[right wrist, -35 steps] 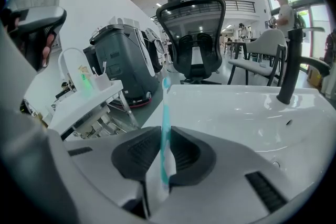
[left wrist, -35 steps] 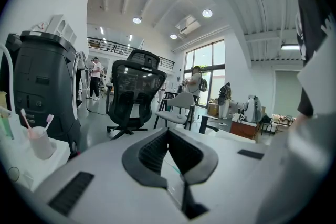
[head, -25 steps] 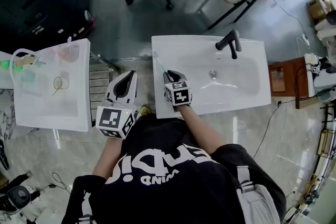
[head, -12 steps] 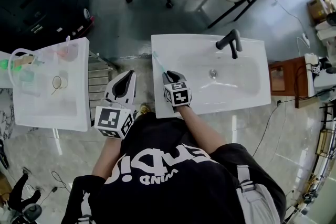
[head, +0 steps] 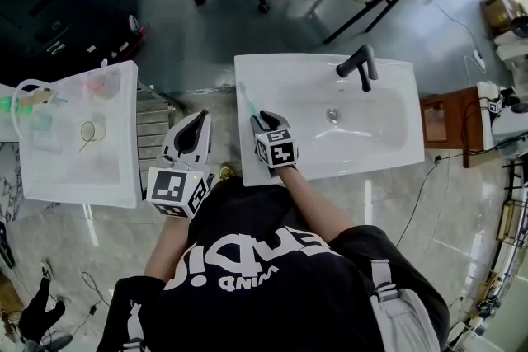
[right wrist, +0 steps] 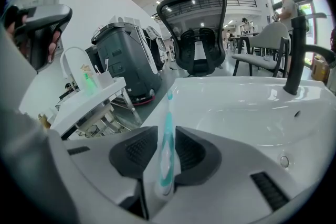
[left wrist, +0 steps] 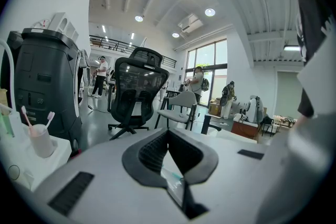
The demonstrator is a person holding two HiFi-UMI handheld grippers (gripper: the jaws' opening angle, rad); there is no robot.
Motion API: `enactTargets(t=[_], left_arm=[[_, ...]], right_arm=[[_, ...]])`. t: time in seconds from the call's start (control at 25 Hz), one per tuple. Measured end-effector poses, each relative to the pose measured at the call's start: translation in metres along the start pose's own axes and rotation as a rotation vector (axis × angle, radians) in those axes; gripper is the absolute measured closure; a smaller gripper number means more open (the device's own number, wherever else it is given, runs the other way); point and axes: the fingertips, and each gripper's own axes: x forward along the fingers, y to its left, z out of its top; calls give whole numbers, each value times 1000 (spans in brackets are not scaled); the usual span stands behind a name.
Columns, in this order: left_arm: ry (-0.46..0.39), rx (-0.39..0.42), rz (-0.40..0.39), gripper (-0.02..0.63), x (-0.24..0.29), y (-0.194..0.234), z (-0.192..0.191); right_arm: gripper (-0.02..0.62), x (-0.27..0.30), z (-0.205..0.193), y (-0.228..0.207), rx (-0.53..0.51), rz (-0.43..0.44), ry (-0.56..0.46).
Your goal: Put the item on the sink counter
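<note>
Right gripper (right wrist: 166, 140) jaws just eased open, loose around the toothbrush (right wrist: 168, 113). It looks laid on the sink's (right wrist: 236, 107) left rim, pointing straight away from the jaws.

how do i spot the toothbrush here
Find the white sink counter with the black faucet; go to its flat ledge at the end away from that faucet. The toothbrush lies there between the jaws of the right tool, which have just been opening. It is slim, teal and white, the only loose thing on that counter.
</note>
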Motion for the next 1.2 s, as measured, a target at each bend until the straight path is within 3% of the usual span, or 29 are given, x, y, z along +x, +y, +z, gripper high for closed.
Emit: enactTargets(t=[0.48, 0.92, 1.2], left_arm=[[-1, -4, -5, 586, 1, -4, -1], [3, -16, -48, 586, 8, -20, -3], [-7, -16, -78, 586, 12, -30, 2]], right_arm=[[453, -12, 9, -5, -10, -14, -41], [569, -45, 31, -14, -6, -16, -103], [576, -96, 89, 6, -90, 39, -265]])
